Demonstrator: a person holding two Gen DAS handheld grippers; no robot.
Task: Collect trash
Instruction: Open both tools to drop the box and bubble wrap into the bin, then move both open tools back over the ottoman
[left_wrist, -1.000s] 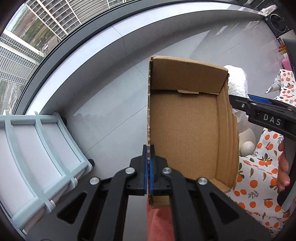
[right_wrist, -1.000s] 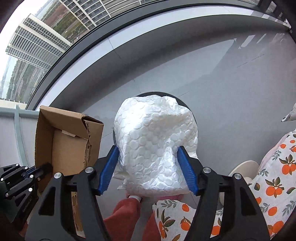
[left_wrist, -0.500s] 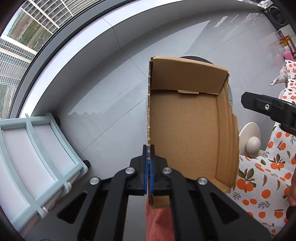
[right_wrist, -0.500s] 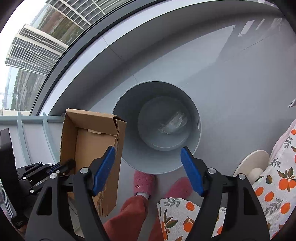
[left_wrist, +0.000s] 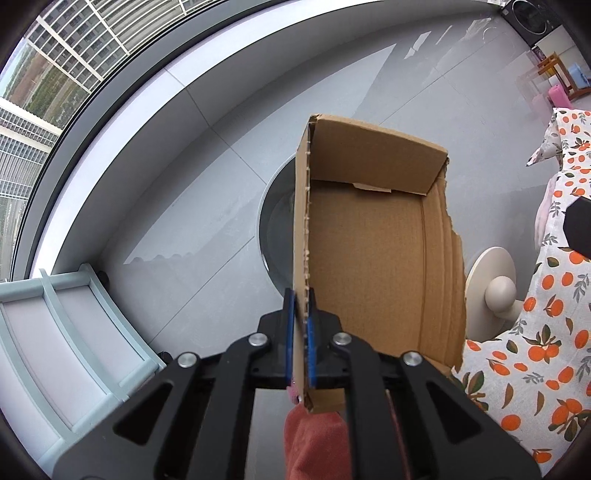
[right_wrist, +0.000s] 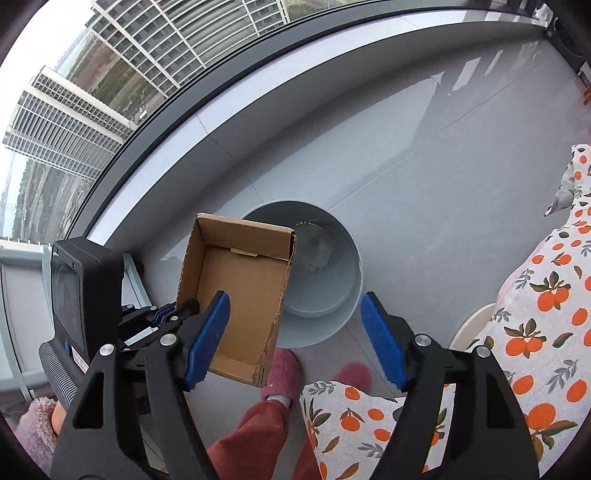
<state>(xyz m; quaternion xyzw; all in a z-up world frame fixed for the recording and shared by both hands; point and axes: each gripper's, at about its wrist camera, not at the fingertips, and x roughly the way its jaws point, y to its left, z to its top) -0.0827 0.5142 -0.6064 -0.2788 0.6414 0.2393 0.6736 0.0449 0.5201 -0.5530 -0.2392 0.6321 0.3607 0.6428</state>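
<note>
My left gripper (left_wrist: 300, 325) is shut on the left wall of an open, empty cardboard box (left_wrist: 373, 251) and holds it in the air, over the left rim of a round grey bin (right_wrist: 343, 295). The box (right_wrist: 243, 291) and the left gripper (right_wrist: 162, 317) also show in the right wrist view. The bin (left_wrist: 275, 229) is mostly hidden behind the box in the left wrist view. My right gripper (right_wrist: 295, 339) is open and empty, above the bin's near side. White bubble wrap (right_wrist: 317, 253) lies at the bottom of the bin.
The bin stands on a grey tiled floor (right_wrist: 424, 177) by a large window (right_wrist: 110, 92). A pale blue cart (left_wrist: 48, 332) is at the left. An orange-print cloth (right_wrist: 535, 332) and a cream round base (left_wrist: 491, 280) lie at the right. The person's pink slippers (right_wrist: 284, 369) are just before the bin.
My right gripper opened and let the bubble wrap fall into the bin, then drew back. My left gripper carried the box to the right, over the bin's edge.
</note>
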